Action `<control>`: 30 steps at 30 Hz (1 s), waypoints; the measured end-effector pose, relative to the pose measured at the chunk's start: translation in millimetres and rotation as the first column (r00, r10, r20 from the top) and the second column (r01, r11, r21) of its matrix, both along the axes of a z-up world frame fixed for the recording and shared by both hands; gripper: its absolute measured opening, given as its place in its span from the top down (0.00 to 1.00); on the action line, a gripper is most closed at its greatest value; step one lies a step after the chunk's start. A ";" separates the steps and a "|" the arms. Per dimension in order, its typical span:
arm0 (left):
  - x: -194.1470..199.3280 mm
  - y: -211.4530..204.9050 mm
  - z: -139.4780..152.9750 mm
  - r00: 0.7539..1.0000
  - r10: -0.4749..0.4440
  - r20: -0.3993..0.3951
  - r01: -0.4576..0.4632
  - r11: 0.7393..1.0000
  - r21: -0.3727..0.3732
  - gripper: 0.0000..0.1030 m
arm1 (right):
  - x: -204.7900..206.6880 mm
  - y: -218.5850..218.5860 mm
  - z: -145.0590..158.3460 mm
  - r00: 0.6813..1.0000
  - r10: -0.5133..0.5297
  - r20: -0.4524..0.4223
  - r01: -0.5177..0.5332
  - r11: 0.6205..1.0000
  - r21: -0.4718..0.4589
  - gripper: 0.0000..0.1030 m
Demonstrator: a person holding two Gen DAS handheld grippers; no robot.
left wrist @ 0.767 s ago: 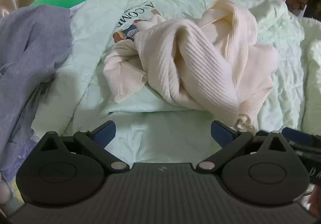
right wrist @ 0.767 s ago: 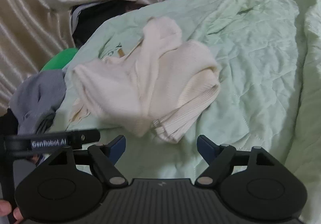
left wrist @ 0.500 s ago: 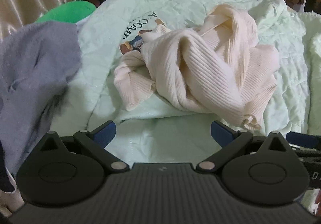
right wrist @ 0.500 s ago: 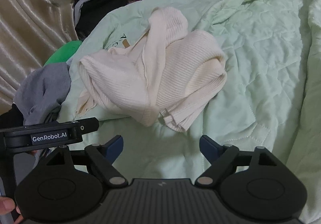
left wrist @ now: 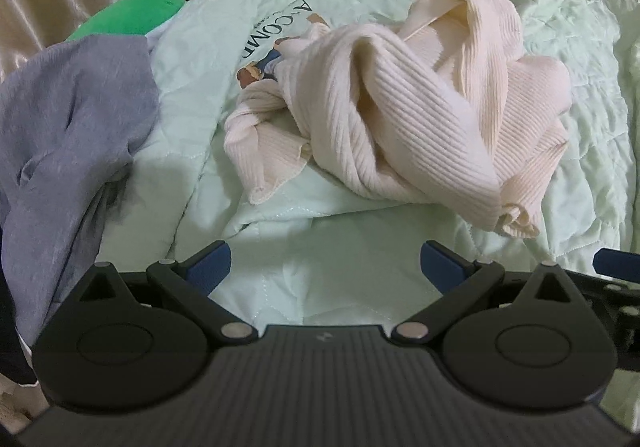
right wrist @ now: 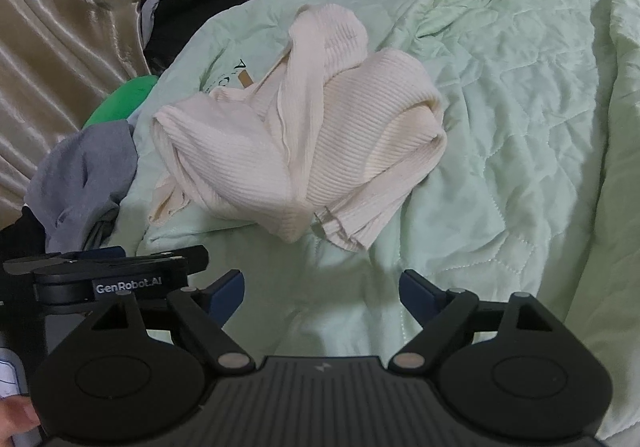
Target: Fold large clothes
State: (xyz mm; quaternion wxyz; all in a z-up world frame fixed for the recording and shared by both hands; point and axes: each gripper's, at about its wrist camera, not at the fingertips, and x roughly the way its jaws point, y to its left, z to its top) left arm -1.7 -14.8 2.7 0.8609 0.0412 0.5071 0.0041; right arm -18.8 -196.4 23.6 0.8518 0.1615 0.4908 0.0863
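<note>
A cream ribbed knit garment point(left wrist: 404, 115) lies crumpled in a heap on a pale green quilt point(left wrist: 344, 275); it also shows in the right wrist view point(right wrist: 304, 151). My left gripper point(left wrist: 325, 265) is open and empty, a little short of the heap's near edge. My right gripper point(right wrist: 322, 291) is open and empty, just short of the garment's ribbed hem point(right wrist: 348, 231). The left gripper's body point(right wrist: 108, 275) shows at the left of the right wrist view.
A grey garment point(left wrist: 68, 127) is piled at the left, with a green item point(left wrist: 128, 15) behind it. Beige satin curtain point(right wrist: 80, 7) hangs at the back left. Dark clothing point(right wrist: 184, 19) lies behind the quilt. The quilt rises in a fold at the right point(right wrist: 616, 127).
Both grippers have moved back and up a little from the cream garment, so it sits higher and farther in both views. The garment lies still. Both jaws stay open.
</note>
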 end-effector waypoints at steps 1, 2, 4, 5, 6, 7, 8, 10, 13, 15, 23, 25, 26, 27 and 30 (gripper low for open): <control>-0.9 -1.2 -0.2 1.000 0.000 -0.002 0.000 1.000 -0.001 0.00 | 0.3 0.0 -0.7 1.000 -0.001 -0.003 0.001 1.000 -0.002 0.17; -1.9 -2.5 -0.4 1.000 -0.001 -0.005 0.001 1.000 -0.001 0.00 | 0.1 0.8 -1.0 1.000 -0.002 -0.006 0.002 1.000 -0.004 0.17; -3.9 -5.7 -1.3 1.000 0.000 -0.010 0.000 1.000 0.001 0.00 | 0.9 2.6 -3.2 1.000 0.000 -0.012 0.000 1.000 -0.009 0.17; -3.9 -6.5 -1.7 1.000 0.002 -0.014 -0.002 1.000 0.002 0.00 | 0.7 3.2 -3.6 1.000 0.001 -0.012 -0.001 1.000 -0.011 0.17; 0.9 -2.2 -1.3 1.000 0.007 -0.019 -0.007 1.000 -0.004 0.00 | 0.6 3.5 -4.2 1.000 0.002 -0.013 -0.002 1.000 -0.013 0.17; 5.0 1.4 -1.2 1.000 0.012 -0.024 -0.012 1.000 -0.008 0.00 | 0.7 3.4 -4.6 1.000 0.002 -0.013 -0.002 1.000 -0.013 0.17; 5.9 1.8 -2.4 1.000 0.017 -0.025 -0.017 1.000 -0.005 0.00 | 0.8 2.6 -5.1 1.000 0.002 -0.012 -0.002 1.000 -0.013 0.17; 7.1 2.2 -6.5 0.999 0.025 -0.020 -0.025 1.000 0.019 0.00 | 1.3 -0.4 -5.6 1.000 0.001 -0.010 -0.001 1.000 -0.015 0.17; 10.4 1.9 -11.3 1.000 0.009 -0.001 -0.009 0.998 0.063 0.00 | 5.6 -1.2 -3.9 1.000 -0.004 -0.014 0.003 1.000 -0.026 0.17; 15.5 4.4 -12.8 1.000 -0.001 0.010 0.001 0.999 0.039 0.00 | 15.1 -1.4 1.4 1.000 0.013 -0.013 -0.013 1.000 -0.024 0.17; 76.4 23.6 -24.6 0.995 0.088 0.047 -0.084 0.994 -0.074 0.00 | 84.1 -14.5 39.8 0.999 0.004 -0.035 -0.001 0.997 0.074 0.16; 84.7 22.4 -33.5 0.995 0.092 0.038 -0.089 0.993 -0.076 0.00 | 99.0 -15.5 45.1 0.999 -0.008 -0.033 0.010 0.998 0.061 0.16; 87.8 21.6 -37.8 0.995 0.094 0.037 -0.091 0.993 -0.073 0.00 | 104.0 -16.2 46.3 0.999 -0.015 -0.031 0.017 0.998 0.058 0.16; 87.0 20.9 -38.9 0.995 0.090 0.049 -0.086 0.994 -0.069 0.00 | 114.2 -15.2 47.4 0.999 -0.037 -0.025 0.038 0.998 0.051 0.16; 79.6 17.9 -40.4 0.991 0.050 0.128 -0.041 0.997 -0.072 0.03 | 131.5 -12.7 42.7 0.999 -0.046 -0.022 0.047 0.996 0.070 0.16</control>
